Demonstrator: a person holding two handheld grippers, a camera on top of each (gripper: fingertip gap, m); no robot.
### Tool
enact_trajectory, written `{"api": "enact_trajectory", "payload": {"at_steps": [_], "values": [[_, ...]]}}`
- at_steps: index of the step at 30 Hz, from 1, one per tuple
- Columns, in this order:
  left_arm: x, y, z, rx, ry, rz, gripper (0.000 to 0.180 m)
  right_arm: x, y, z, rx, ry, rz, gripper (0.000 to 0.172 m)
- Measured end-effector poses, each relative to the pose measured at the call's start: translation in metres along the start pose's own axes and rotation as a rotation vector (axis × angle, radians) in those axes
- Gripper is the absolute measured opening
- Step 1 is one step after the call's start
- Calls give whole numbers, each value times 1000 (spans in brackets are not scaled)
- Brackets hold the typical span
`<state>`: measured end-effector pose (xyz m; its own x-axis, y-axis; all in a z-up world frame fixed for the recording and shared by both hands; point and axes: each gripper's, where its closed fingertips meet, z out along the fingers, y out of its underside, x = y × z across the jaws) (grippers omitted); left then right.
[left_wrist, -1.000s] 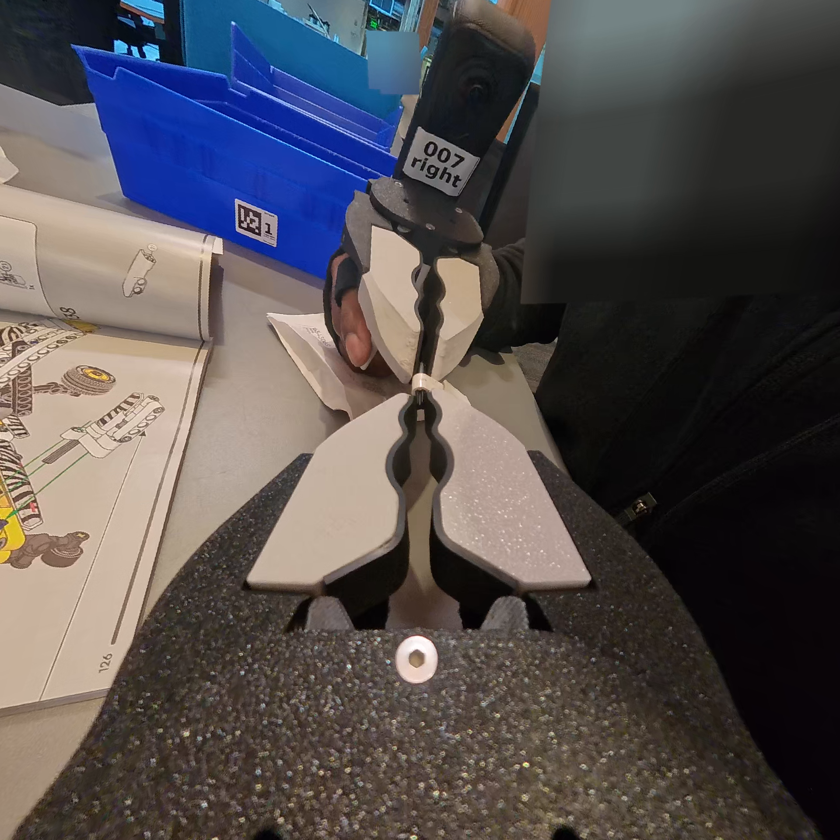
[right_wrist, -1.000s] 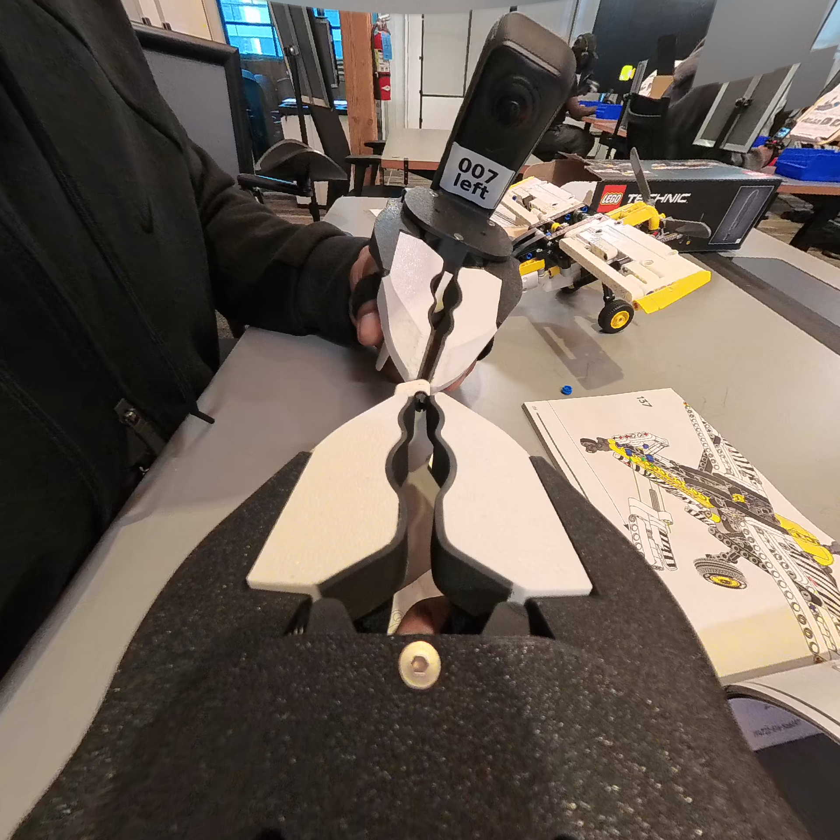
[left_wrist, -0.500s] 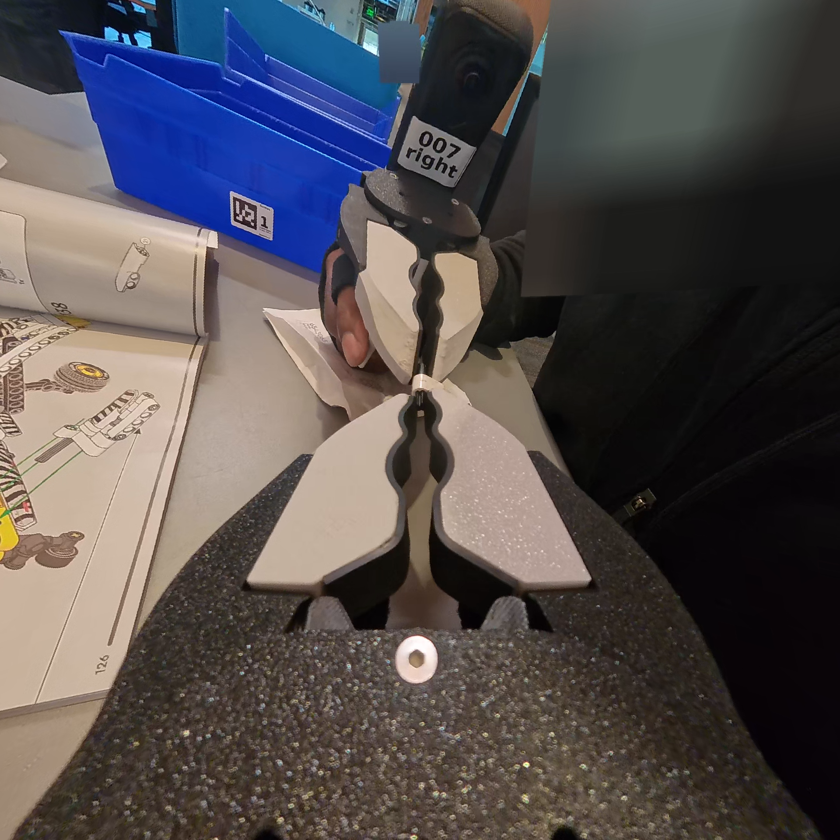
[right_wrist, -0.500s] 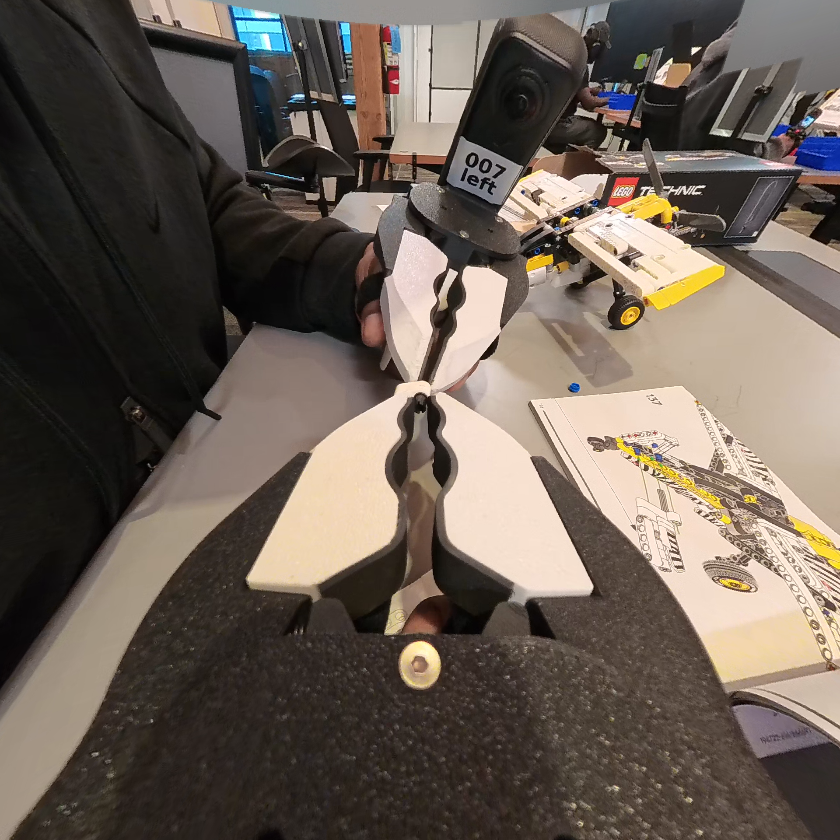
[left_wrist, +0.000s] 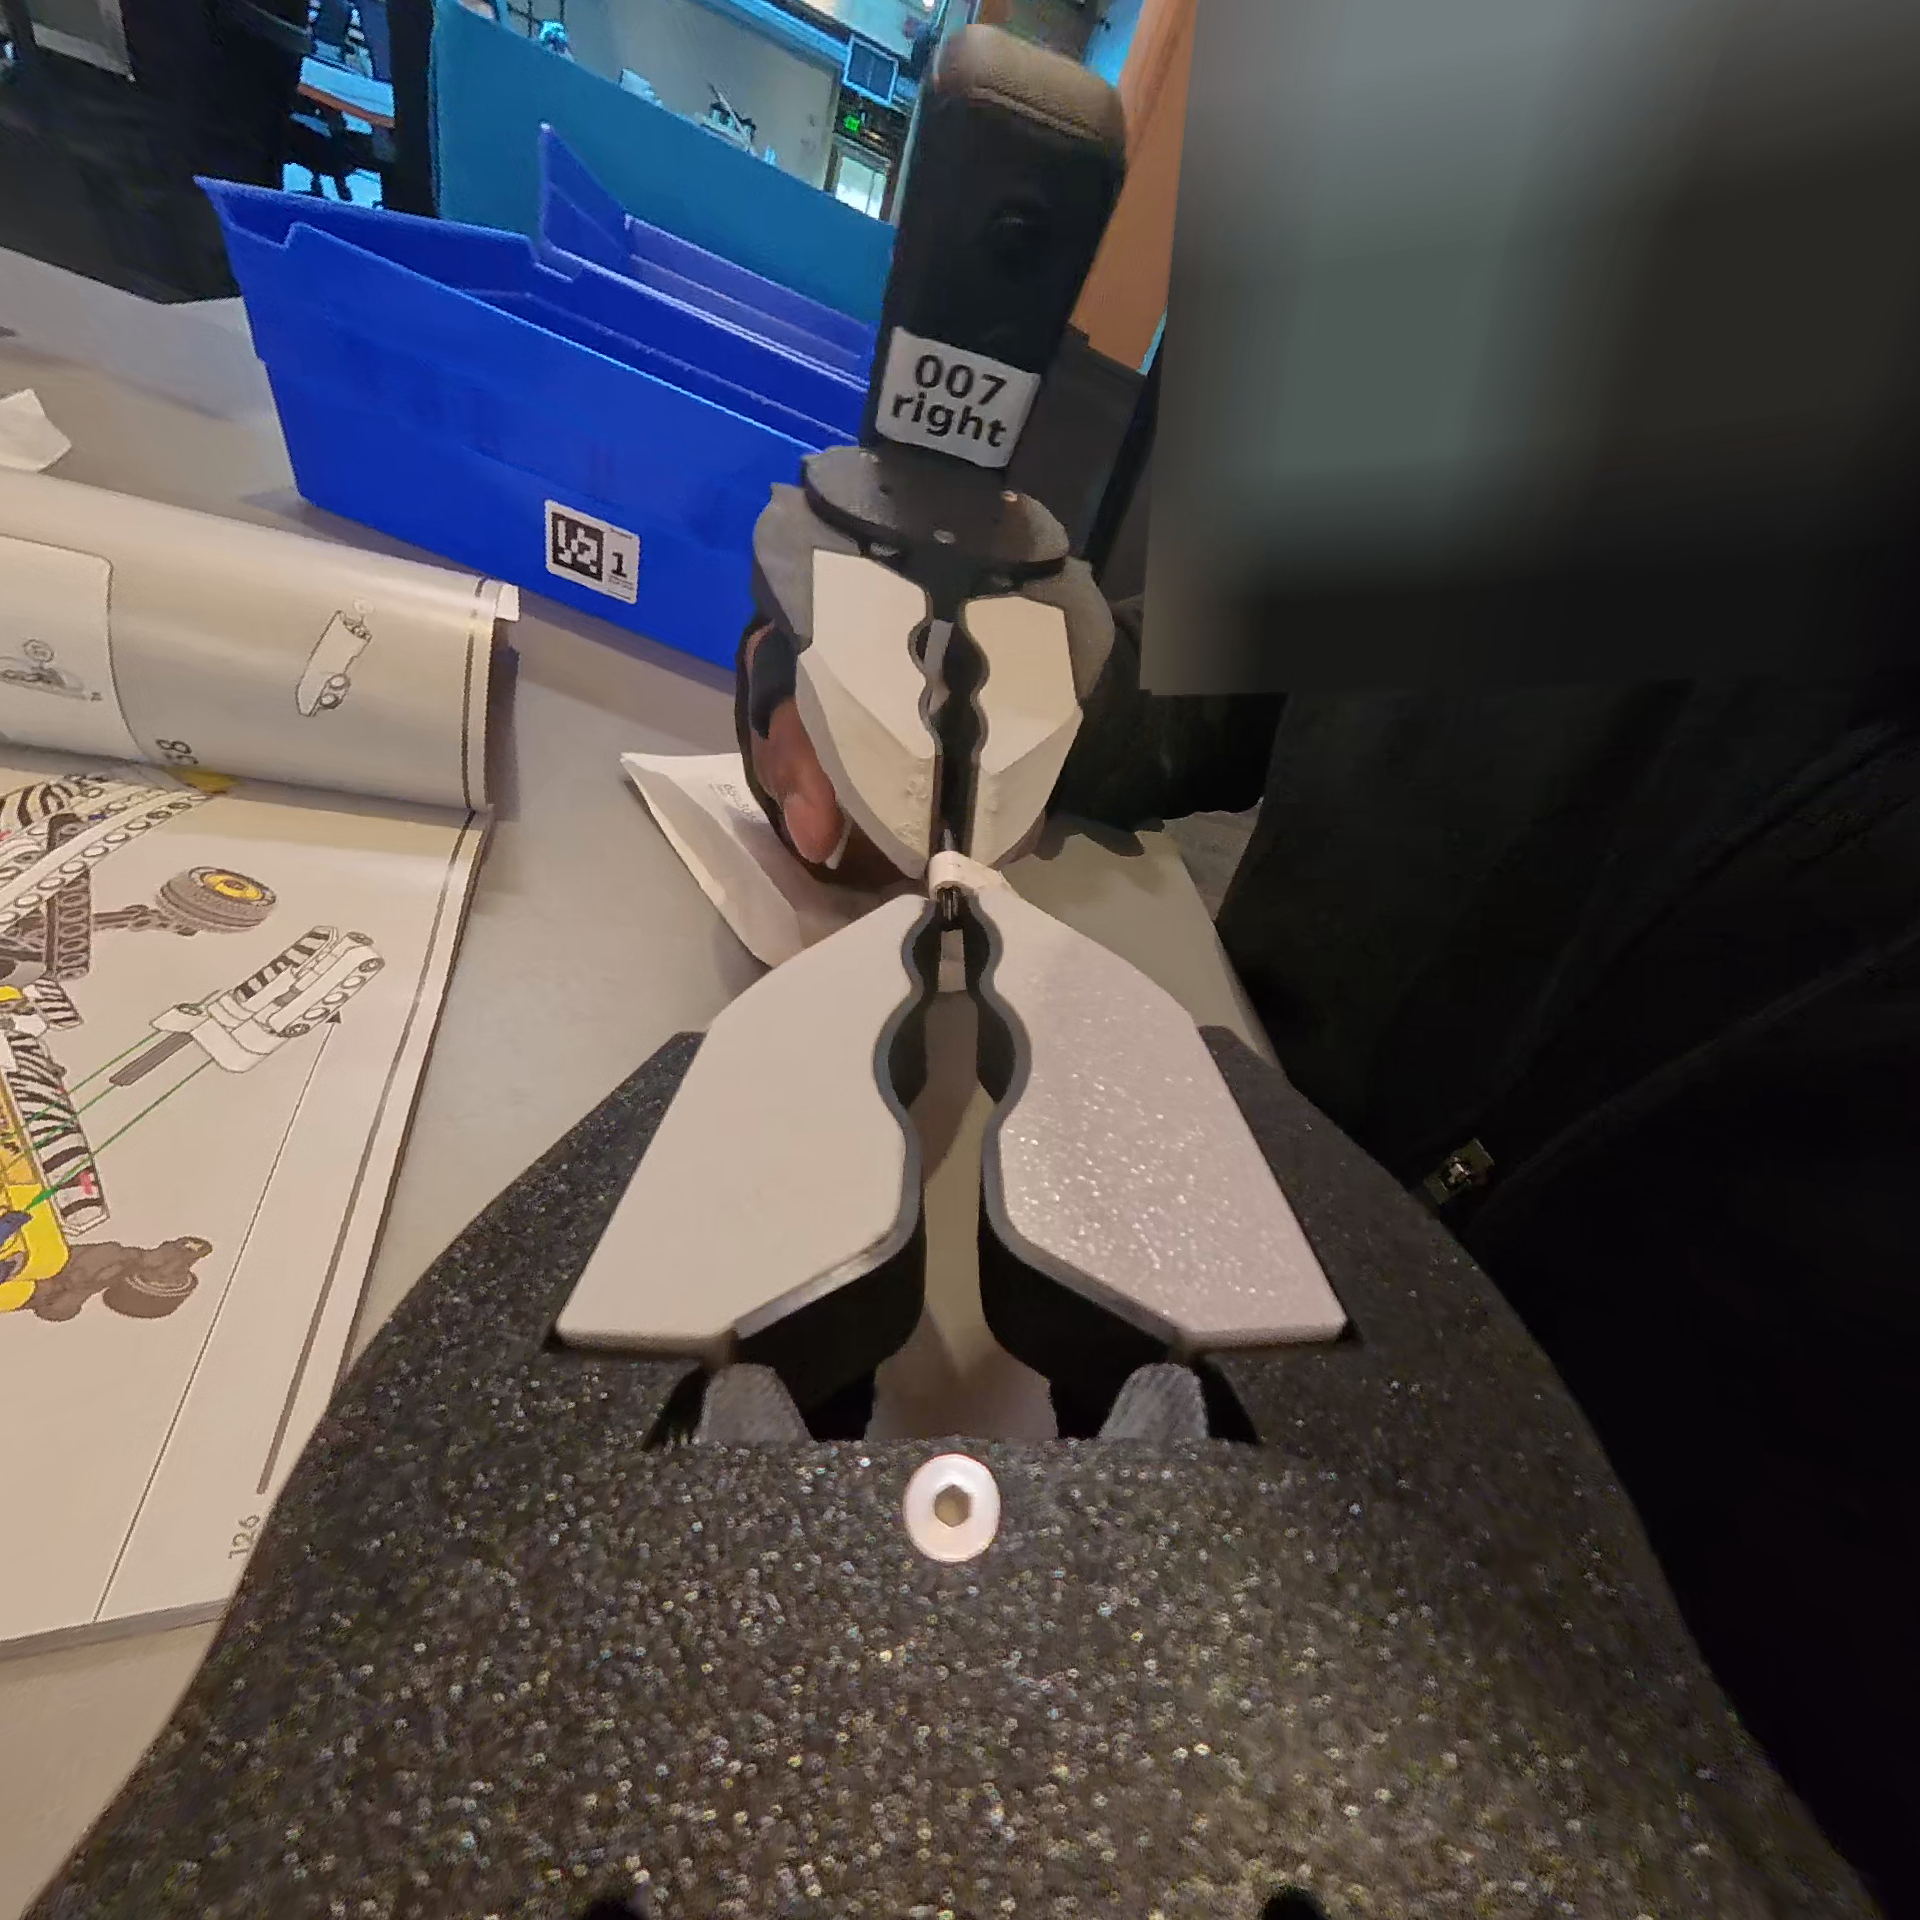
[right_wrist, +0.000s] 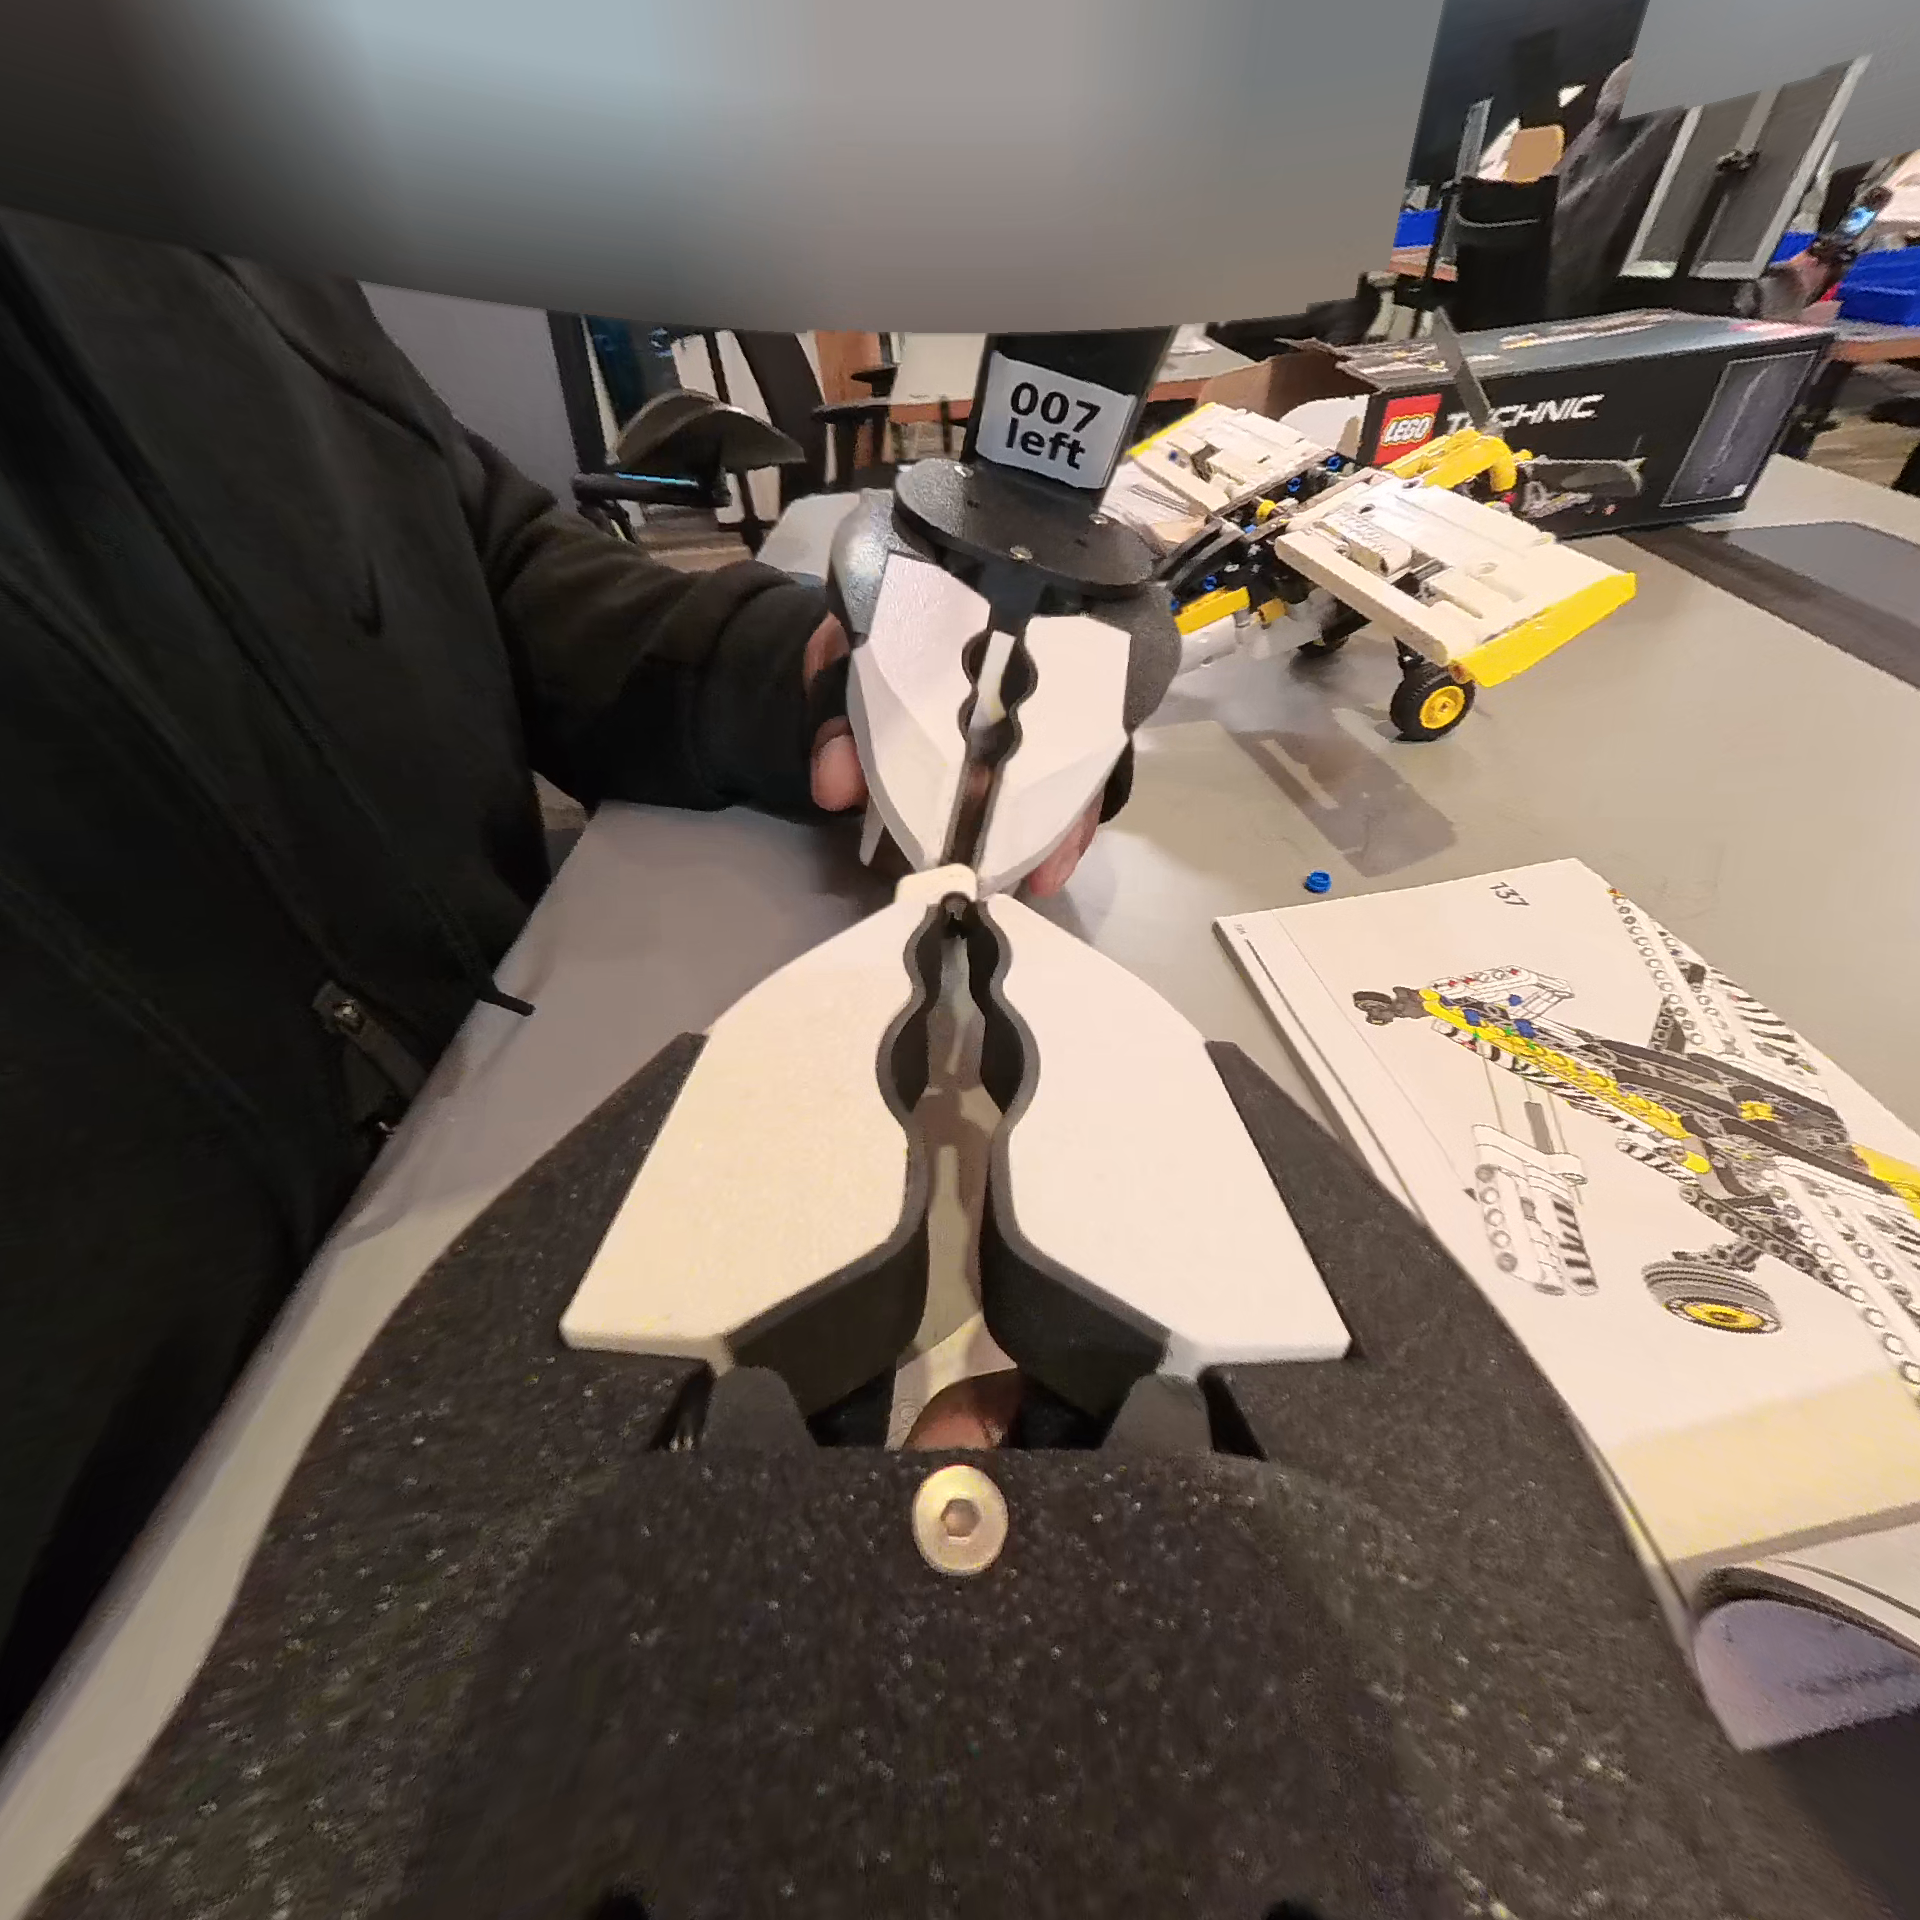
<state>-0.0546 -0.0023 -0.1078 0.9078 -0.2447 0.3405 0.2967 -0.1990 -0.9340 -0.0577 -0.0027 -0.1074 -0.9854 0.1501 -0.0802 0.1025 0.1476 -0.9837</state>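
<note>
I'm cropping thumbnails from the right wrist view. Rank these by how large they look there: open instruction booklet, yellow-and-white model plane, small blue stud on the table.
1. Instruction booklet, though its nearness to the camera inflates it.
2. Model plane, farther back.
3. Blue stud, clearly smallest.

Glossy blue plastic bin (left_wrist: 499, 405); matt paper booklet (left_wrist: 239, 1039)

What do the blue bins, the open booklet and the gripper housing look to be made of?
Blue bins: likely moulded plastic, smooth with a slight sheen and crisp thin walls. Open booklet: paper, semi-gloss; the pages curl and catch the light. Left gripper housing: black, grainy, speckled matte surface, possibly a 3D-printed polymer; hard to confirm.
</note>
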Motion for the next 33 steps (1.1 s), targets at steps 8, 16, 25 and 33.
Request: {"api": "enact_trajectory", "payload": {"at_steps": [8,16,25,33], "values": [[0,0,1,0,-25,65,4,-3,0,-2,6,-27,30,4],[-6,0,0,-1,-68,63,3,3,1,-3,-32,90,-137,5],[-5,1,1,-12,-47,19,3,-2,3,-3,-83,153,-356,11],[-8,2,3,-19,-65,6,3,1,6,-3,-110,186,-388,7]]}}
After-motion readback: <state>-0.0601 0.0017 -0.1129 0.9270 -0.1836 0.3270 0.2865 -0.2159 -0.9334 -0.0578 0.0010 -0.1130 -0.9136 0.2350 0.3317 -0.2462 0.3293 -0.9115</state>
